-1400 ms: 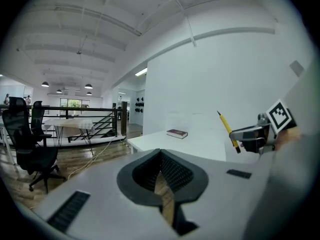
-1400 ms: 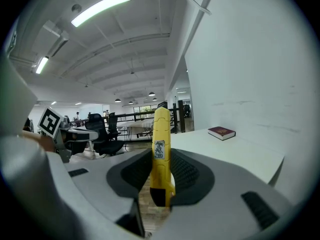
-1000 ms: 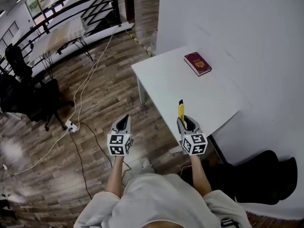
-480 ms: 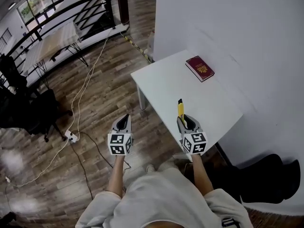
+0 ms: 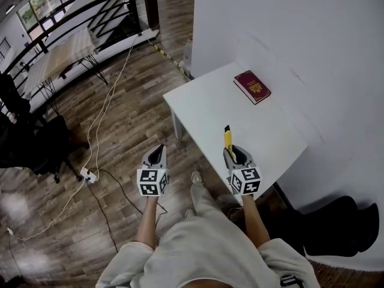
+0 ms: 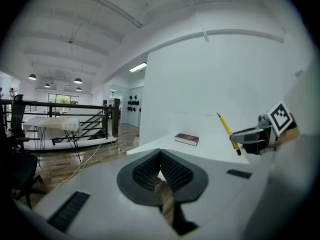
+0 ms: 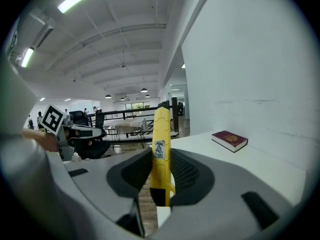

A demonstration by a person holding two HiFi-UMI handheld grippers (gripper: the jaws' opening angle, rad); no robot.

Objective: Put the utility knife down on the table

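Note:
A yellow utility knife (image 5: 228, 139) stands between the jaws of my right gripper (image 5: 234, 155), which is shut on it, tip pointing forward and up. It hangs over the near edge of the white table (image 5: 210, 110). In the right gripper view the knife (image 7: 161, 149) fills the middle, clamped between the ribbed pads (image 7: 186, 171), with the table (image 7: 265, 166) ahead. My left gripper (image 5: 156, 155) is shut on nothing, over the wooden floor left of the table. The left gripper view shows its pads (image 6: 175, 171) meeting, and the knife (image 6: 226, 130) at the right.
A dark red book (image 5: 252, 86) lies at the table's far side by the white wall (image 5: 300, 17). A white cable and a power strip (image 5: 87, 174) lie on the floor at left, by a black chair (image 5: 30, 143). A black bag (image 5: 336, 221) sits at lower right.
Both grippers have come a little closer to the table, with the knife still gripped. The person's leg and foot have stepped forward into view between the grippers.

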